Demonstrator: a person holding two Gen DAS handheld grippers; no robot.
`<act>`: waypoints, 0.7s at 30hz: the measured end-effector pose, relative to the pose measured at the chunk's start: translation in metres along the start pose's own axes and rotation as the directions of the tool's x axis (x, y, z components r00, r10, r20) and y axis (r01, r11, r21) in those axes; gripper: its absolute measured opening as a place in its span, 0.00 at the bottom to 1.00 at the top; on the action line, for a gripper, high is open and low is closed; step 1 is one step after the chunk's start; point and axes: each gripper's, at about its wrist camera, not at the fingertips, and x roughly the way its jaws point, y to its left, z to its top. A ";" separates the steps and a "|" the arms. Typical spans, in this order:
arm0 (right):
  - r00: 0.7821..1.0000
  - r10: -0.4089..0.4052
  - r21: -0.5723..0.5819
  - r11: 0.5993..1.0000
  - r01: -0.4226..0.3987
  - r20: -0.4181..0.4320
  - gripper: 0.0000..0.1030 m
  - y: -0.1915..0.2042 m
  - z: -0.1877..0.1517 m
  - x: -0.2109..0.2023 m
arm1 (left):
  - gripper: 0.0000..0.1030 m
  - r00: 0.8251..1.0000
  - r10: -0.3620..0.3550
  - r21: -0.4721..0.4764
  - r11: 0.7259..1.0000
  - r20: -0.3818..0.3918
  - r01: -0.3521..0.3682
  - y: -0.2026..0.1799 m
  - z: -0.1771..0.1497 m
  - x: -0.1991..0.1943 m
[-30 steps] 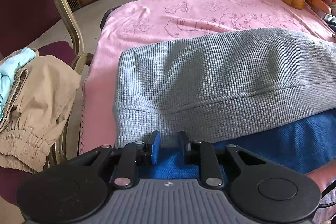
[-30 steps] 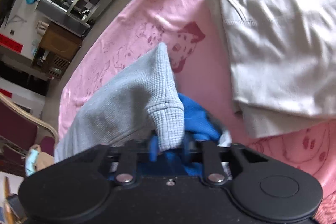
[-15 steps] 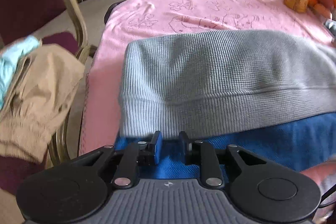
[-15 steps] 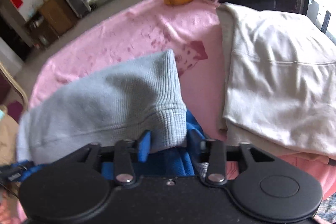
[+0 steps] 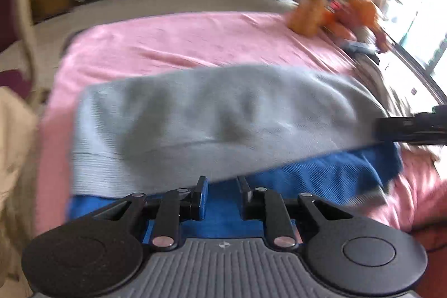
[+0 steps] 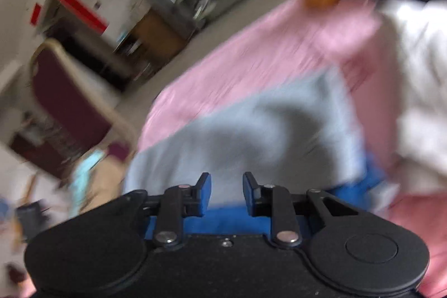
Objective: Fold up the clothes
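Where the sweater lies: the grey sweater (image 5: pixel 223 119) is spread across the pink cloth (image 5: pixel 181 46), doubled over a blue garment (image 5: pixel 321 175), its ribbed hem nearest the tongs.
Fold stage: judged as one fold laid, hem set down so the layers stack.
Left gripper (image 5: pixel 222 183): narrow gap at the hem's edge; only blue fabric shows beneath, nothing pinched.
Right gripper (image 6: pixel 226 180): jaws have just been closing to a narrow gap, with no cloth between them.
White garment (image 6: pixel 419 74): folded beside the sweater, likely a finished piece.
Chair (image 6: pixel 64 91): beige clothes (image 5: pixel 14 144) wait there.
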 end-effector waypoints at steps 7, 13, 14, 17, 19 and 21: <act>0.960 -0.232 -0.124 0.969 0.213 -0.159 0.18 0.003 -0.012 0.047 | 0.29 0.982 0.159 0.035 0.987 -0.105 -0.156 -0.004 -0.013 0.030; 0.887 -0.451 -0.144 0.889 0.435 -0.099 0.16 -0.008 -0.020 0.029 | 0.29 0.973 0.198 0.021 0.980 -0.116 -0.197 -0.001 -0.017 0.023; 0.877 -0.472 -0.114 0.880 0.461 -0.094 0.14 -0.013 -0.020 0.023 | 0.29 0.972 0.202 0.026 0.979 -0.115 -0.201 -0.002 -0.018 0.022; 0.864 -0.494 -0.006 0.868 0.496 -0.092 0.02 -0.030 -0.021 0.005 | 0.30 0.970 0.216 0.043 0.976 -0.113 -0.212 -0.003 -0.020 0.020; 0.858 -0.505 0.040 0.859 0.510 -0.094 0.02 -0.037 -0.023 -0.002 | 0.30 0.968 0.224 0.057 0.974 -0.109 -0.219 -0.005 -0.021 0.020; 0.859 -0.503 0.047 0.860 0.508 -0.090 0.06 -0.035 -0.026 -0.006 | 0.30 0.968 0.225 0.058 0.974 -0.109 -0.219 -0.004 -0.022 0.020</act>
